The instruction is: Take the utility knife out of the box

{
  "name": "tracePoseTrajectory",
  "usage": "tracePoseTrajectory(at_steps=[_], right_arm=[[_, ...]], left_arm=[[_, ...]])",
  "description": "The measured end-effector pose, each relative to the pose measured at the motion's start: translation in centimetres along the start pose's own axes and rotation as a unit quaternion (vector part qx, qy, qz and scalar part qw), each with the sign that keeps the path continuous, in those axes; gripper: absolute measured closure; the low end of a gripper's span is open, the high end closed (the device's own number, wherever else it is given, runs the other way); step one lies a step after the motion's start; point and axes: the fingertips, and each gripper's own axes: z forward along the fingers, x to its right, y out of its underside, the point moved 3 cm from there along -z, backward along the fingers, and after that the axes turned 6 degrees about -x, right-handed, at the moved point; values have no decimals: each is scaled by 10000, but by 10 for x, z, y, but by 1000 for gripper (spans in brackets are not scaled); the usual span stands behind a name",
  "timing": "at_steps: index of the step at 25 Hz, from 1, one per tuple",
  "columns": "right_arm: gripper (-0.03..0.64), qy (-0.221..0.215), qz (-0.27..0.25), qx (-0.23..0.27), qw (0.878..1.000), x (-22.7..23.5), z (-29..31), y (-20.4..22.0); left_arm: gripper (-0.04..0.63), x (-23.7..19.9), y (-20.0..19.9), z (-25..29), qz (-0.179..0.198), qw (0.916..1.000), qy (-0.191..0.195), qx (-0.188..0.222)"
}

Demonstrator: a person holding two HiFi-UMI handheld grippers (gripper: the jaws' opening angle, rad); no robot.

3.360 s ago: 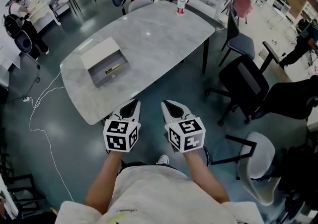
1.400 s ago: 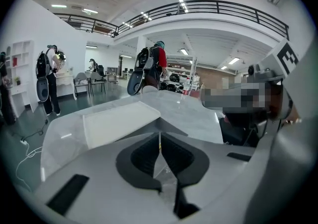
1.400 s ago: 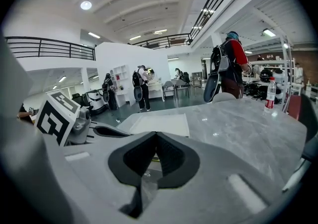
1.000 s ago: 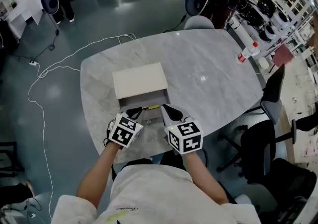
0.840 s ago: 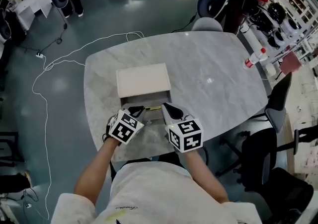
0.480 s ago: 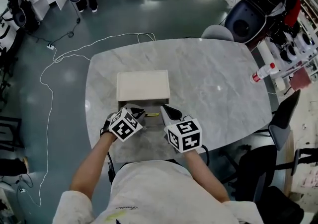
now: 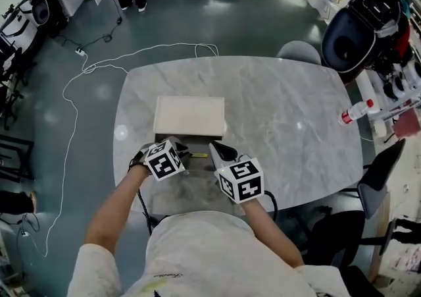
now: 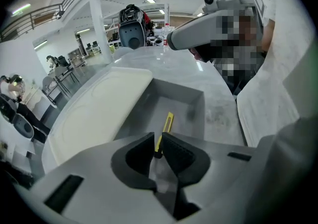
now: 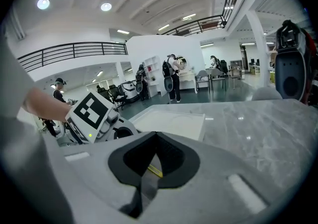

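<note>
Left gripper view: utility knife (image 8: pixel 168 123) lies in the grey box (image 8: pixel 196 100), 12 o'clock of the left gripper (image 8: pixel 158 139), closed, empty. Right gripper (image 9: pixel 155 137) likewise closed. Nothing grasped yet; the whole lift-out is left.

the utility knife (image 8: pixel 168 124) is yellow, the box (image 8: pixel 185 95) grey, its lid (image 7: pixel 189 115) cream, the table (image 7: pixel 283 111) pale grey marbled.

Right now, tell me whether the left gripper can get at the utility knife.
Probably yes: the utility knife lies uncovered in the open box, just beyond the left gripper, with nothing between. Its jaws are shut, so they must open first.
</note>
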Motion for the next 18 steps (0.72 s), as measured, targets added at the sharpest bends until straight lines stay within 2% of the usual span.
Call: tracePoseTrajectory(at_steps=[4, 8, 18], right_arm=[[612, -170, -82, -133, 9997, -6, 7, 7], [612, -219, -91, -186, 9995, -12, 8, 11], [612, 158, 140, -145, 9997, -18, -6, 19]], left_arm=[[566, 2, 6, 5, 116, 9997, 59, -184], [526, 6, 8, 8, 265, 9991, 91, -308], [480, 11, 9, 20, 839, 9944, 350, -543]])
